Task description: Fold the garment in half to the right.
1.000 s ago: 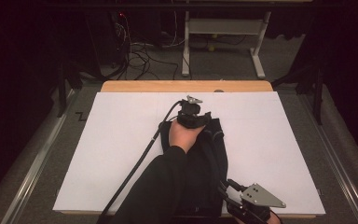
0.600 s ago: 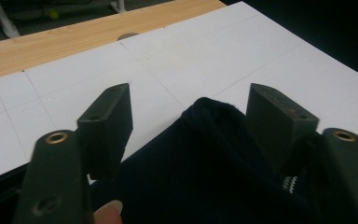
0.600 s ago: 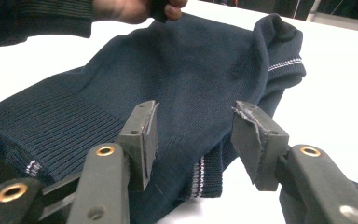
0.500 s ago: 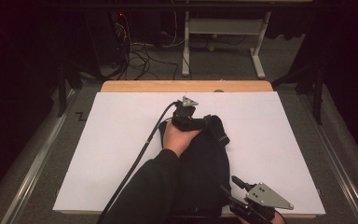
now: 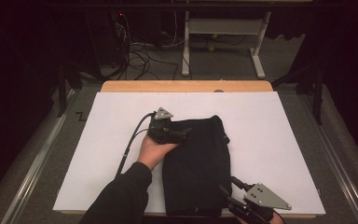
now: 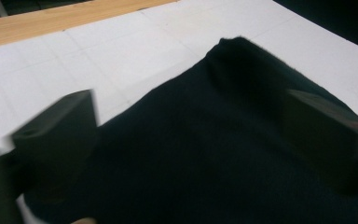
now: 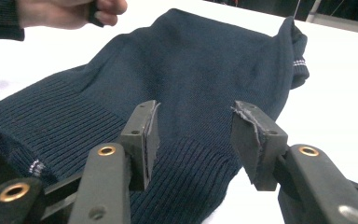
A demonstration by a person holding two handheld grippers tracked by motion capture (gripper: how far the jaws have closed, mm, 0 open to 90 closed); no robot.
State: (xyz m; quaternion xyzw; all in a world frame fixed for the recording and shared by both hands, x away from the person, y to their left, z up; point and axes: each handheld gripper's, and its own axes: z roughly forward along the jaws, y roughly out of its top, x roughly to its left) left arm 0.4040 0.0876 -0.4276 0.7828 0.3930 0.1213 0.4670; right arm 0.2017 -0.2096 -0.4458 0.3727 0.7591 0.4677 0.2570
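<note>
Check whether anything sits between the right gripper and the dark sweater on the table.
Nothing visible does. The right gripper has its jaws open right over the ribbed hem of the sweater, with only bare knit between them. The left gripper works the far end, well out of the path.

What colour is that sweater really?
Dark navy blue sweater, ribbed at the hem; clearest in the right gripper view.
</note>
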